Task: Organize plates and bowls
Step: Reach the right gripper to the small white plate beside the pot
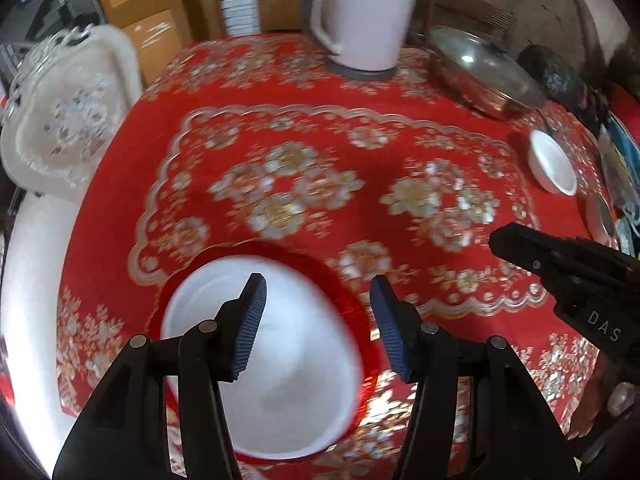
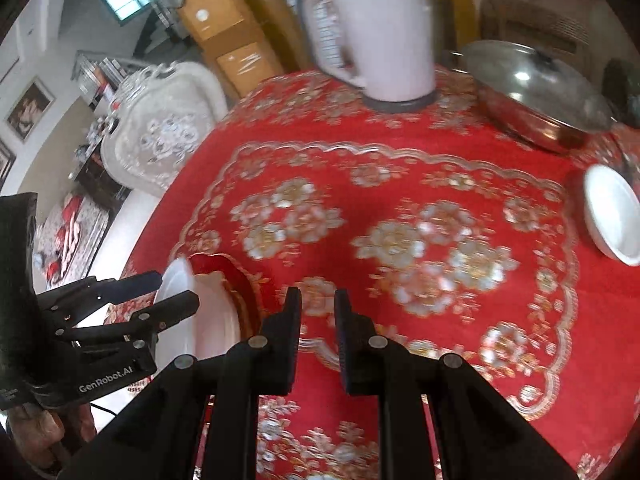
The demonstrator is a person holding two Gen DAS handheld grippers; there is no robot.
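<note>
White round bowl (image 1: 280,380) sits inside a red-rimmed plate (image 1: 352,304) at the near left of the table, on a red cloth with gold and silver flowers (image 1: 304,184). Left gripper (image 1: 318,326) hangs over it with its jaws wide apart, ribbed blue pads (image 1: 252,328) straddling the bowl's right side and gripping nothing; whether they touch the bowl I cannot tell. Right gripper (image 2: 317,338) is to the right of the plate, above bare cloth, jaws narrow with a small gap, empty. A small white dish (image 1: 554,162) lies far right, empty. Beyond it are a lidded steel pan (image 1: 484,70) and a white electric kettle (image 1: 360,12).
</note>
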